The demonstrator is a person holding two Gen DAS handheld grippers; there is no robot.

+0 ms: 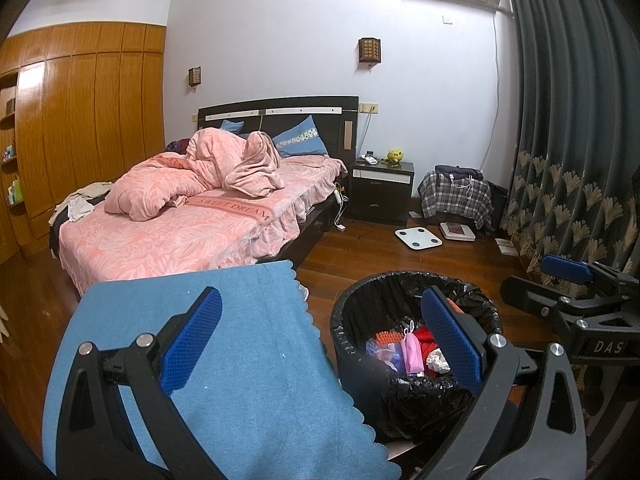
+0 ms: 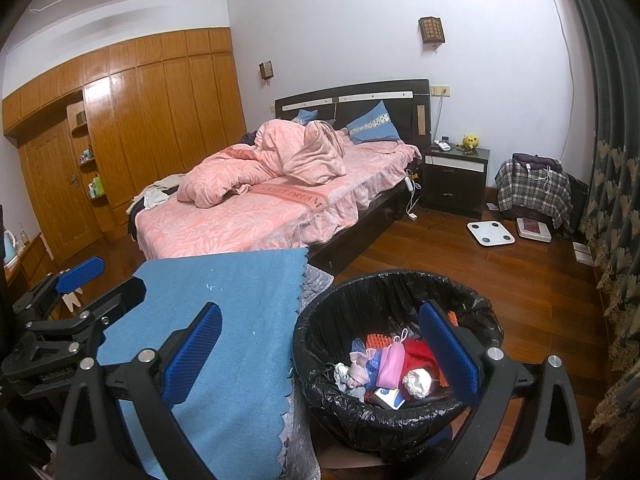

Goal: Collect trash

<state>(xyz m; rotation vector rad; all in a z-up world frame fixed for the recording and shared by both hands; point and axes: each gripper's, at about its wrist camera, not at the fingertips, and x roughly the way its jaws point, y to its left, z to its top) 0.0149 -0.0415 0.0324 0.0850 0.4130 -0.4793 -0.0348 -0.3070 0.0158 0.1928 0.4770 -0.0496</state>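
Trash (image 2: 392,364) binned beneath right fingers (image 2: 450,354)

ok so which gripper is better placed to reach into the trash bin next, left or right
Probably the right gripper: its view looks more squarely into the black-lined trash bin, with one open finger over the trash. The left gripper is open too but sits further over the blue cloth.

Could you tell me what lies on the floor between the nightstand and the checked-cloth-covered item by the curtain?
In both views, only bare wood floor separates nightstand and checked cloth; the white scale lies nearer the camera.
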